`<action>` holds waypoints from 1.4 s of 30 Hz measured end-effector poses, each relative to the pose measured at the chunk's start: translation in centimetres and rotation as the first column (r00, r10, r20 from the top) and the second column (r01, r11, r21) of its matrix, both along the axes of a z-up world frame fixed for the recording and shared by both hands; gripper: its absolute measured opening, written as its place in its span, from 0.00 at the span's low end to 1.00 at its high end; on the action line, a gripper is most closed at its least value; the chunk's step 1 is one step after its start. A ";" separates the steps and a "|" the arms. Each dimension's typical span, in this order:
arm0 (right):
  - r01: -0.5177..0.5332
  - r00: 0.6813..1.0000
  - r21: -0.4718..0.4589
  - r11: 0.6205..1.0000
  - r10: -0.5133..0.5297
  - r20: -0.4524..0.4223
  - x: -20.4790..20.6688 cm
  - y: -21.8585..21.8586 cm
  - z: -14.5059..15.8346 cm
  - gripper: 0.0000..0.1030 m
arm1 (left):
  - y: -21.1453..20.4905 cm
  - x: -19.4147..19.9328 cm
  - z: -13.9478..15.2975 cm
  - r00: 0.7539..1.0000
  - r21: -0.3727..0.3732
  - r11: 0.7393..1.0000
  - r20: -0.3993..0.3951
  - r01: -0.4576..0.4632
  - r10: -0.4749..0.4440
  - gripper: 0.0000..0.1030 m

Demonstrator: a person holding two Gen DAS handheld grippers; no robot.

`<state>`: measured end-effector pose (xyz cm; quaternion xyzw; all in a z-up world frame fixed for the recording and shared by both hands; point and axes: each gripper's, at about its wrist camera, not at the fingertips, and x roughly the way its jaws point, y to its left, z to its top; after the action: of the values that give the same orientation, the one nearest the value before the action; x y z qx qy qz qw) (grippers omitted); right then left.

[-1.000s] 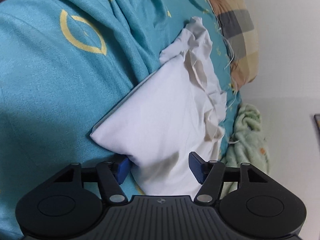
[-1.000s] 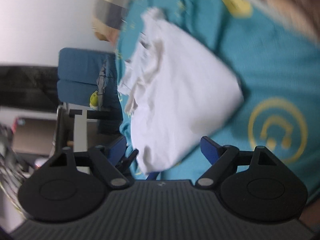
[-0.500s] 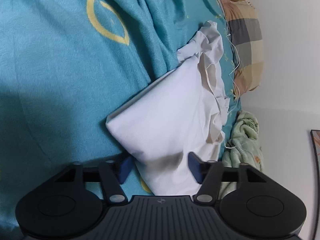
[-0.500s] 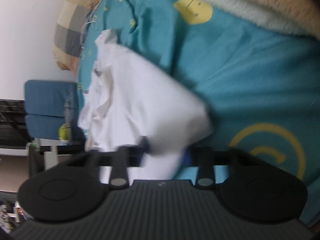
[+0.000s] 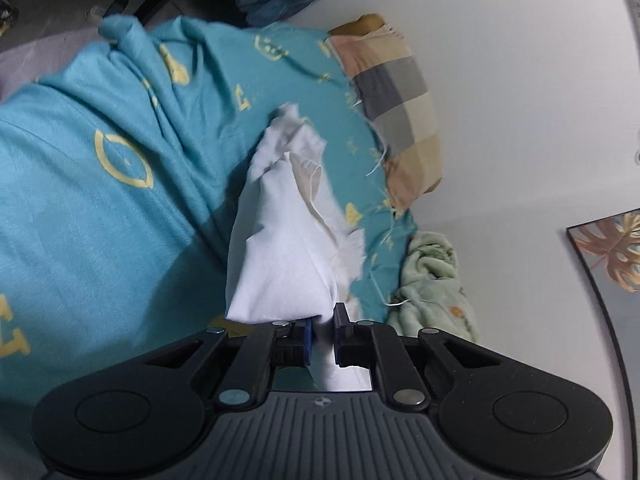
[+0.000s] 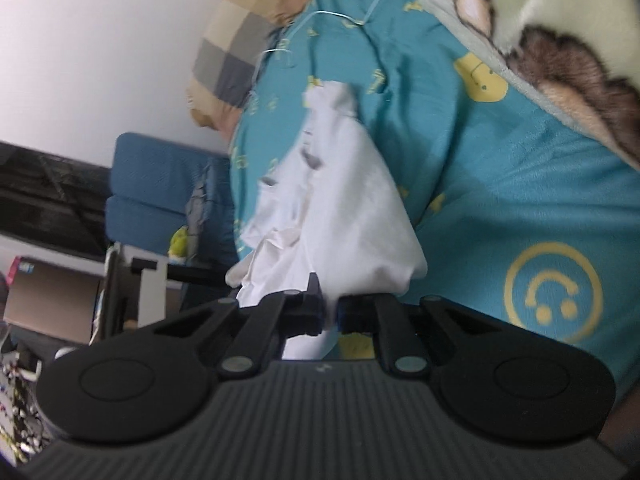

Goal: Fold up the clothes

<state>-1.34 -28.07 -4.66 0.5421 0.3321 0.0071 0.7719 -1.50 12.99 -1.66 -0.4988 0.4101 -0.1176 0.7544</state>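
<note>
Over the bed (image 5: 100, 240), your left tongs (image 5: 322, 326) and right tongs (image 6: 330, 308) pinch the white cloth (image 5: 280, 248); next, lay it over flat.

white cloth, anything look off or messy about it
Yes. The white cloth is bunched rather than flat: its far end is crumpled, with a ragged edge toward the checked pillow. Both the left tool and right tool are shut on its near end.

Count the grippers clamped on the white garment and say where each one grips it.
2. The left gripper pinches the near end of the white garment; the right gripper pinches its near end too. The grip points themselves are partly hidden.
</note>
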 end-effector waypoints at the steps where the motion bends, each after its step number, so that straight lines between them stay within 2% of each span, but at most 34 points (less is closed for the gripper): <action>1: -0.001 1.000 -0.004 1.000 0.001 0.007 -1.1 0.1 0.7 0.09 | 0.1 -0.7 1.0 1.000 0.005 1.000 0.017 0.000 -0.001 0.10; 5: -0.003 0.999 -0.024 1.000 0.004 0.039 -5.9 0.6 2.9 0.09 | 0.5 -4.1 4.6 0.997 0.019 1.000 0.078 0.001 -0.002 0.10; 11: 0.008 0.999 -0.055 0.998 -0.006 0.048 -12.8 1.3 4.5 0.09 | 2.2 -13.9 6.4 0.996 0.011 1.000 0.089 -0.003 0.002 0.10; 14: 0.018 0.999 -0.033 0.999 -0.017 0.033 -13.8 1.1 4.7 0.09 | 2.6 -15.2 6.7 0.998 -0.001 1.000 0.070 -0.001 0.001 0.10; 16: 0.024 0.999 -0.026 0.999 -0.023 0.030 -13.4 0.9 4.9 0.09 | 2.5 -14.7 7.2 0.997 0.003 1.000 0.073 -0.004 0.004 0.10; 21: 0.049 0.999 -0.005 0.999 -0.049 0.009 -8.9 0.1 4.9 0.09 | 1.5 -9.5 7.4 0.998 -0.005 1.000 0.056 -0.016 0.016 0.10; 28: 0.046 0.997 -0.020 0.999 -0.047 -0.061 2.0 -0.8 3.4 0.10 | 0.3 1.9 5.2 0.999 0.006 0.999 -0.001 -0.035 0.035 0.11; 32: 0.038 0.993 -0.058 0.998 -0.044 -0.111 8.2 -1.0 1.7 0.10 | -0.7 8.4 3.4 0.999 0.038 0.999 -0.025 -0.024 0.025 0.11; 38: 0.005 0.982 -0.076 0.997 -0.019 -0.190 15.4 -1.6 -3.5 0.10 | -1.2 17.1 -2.5 0.996 0.057 0.998 -0.085 0.002 0.003 0.11; 42: -0.009 0.970 -0.073 0.997 -0.009 -0.243 18.2 -1.9 -7.1 0.10 | -1.2 20.1 -7.2 0.992 0.056 0.998 -0.123 0.000 0.007 0.11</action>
<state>16.87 -29.95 -11.74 0.5101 0.4243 -0.0717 0.7447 18.59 11.74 -8.88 -0.4847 0.4581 -0.0737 0.7415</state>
